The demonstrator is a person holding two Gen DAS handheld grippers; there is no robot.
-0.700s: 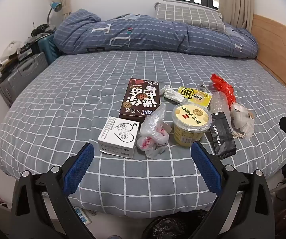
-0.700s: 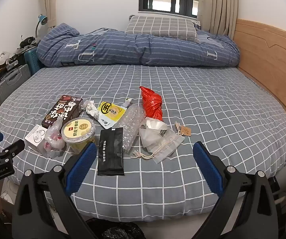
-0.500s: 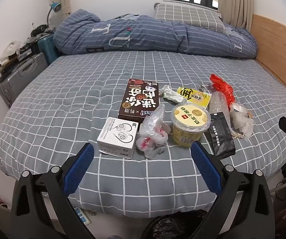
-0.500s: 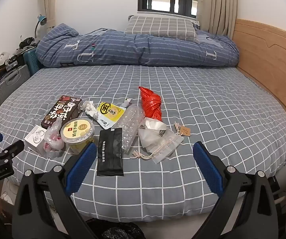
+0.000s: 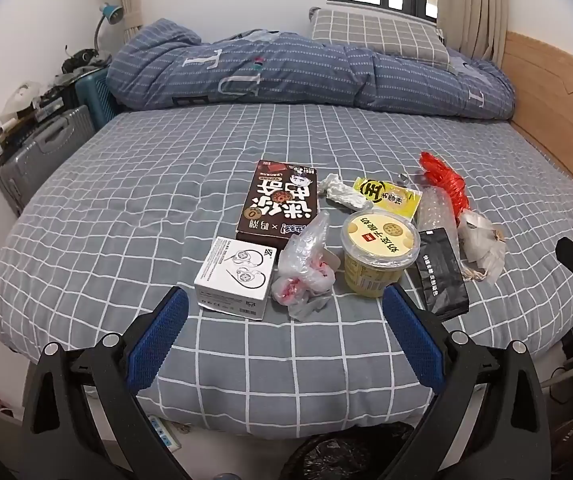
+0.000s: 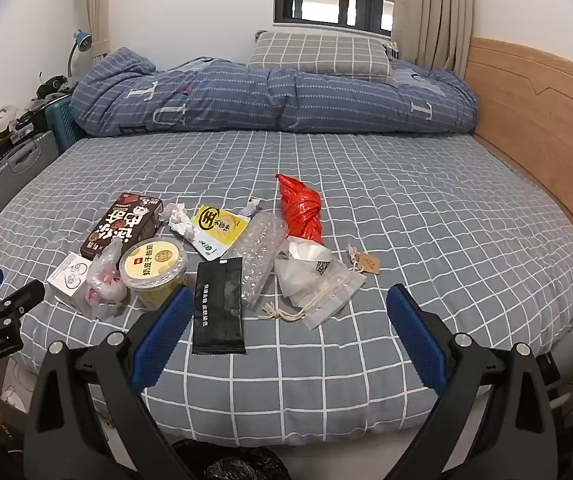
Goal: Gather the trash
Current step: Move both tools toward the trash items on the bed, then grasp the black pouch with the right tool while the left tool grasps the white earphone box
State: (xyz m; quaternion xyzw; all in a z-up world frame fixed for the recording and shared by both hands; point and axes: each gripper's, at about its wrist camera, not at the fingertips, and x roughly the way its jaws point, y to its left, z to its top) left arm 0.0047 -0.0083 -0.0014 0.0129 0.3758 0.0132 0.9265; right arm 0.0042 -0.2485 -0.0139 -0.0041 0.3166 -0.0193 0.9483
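Observation:
Trash lies in a cluster on the grey checked bed (image 5: 126,216): a white earphone box (image 5: 235,276), a crumpled clear plastic bag (image 5: 304,270), a yellow lidded cup (image 5: 378,250), a brown snack box (image 5: 280,200), a black sachet (image 5: 442,276), a red plastic bag (image 6: 301,208), bubble wrap (image 6: 258,256) and a clear drawstring pouch (image 6: 318,280). My left gripper (image 5: 284,334) hovers open just short of the white box and clear bag. My right gripper (image 6: 286,330) hovers open over the bed's near edge, its left pad beside the black sachet (image 6: 218,308). Both are empty.
A black-lined bin (image 5: 350,456) sits on the floor below the bed's near edge. A rolled blue duvet (image 6: 270,100) and pillow (image 6: 320,54) lie at the far end. Suitcases (image 5: 42,152) stand at the left, a wooden headboard (image 6: 534,120) at the right.
Both views have shifted only slightly; the trash sits where it was and both grippers stay wide open.

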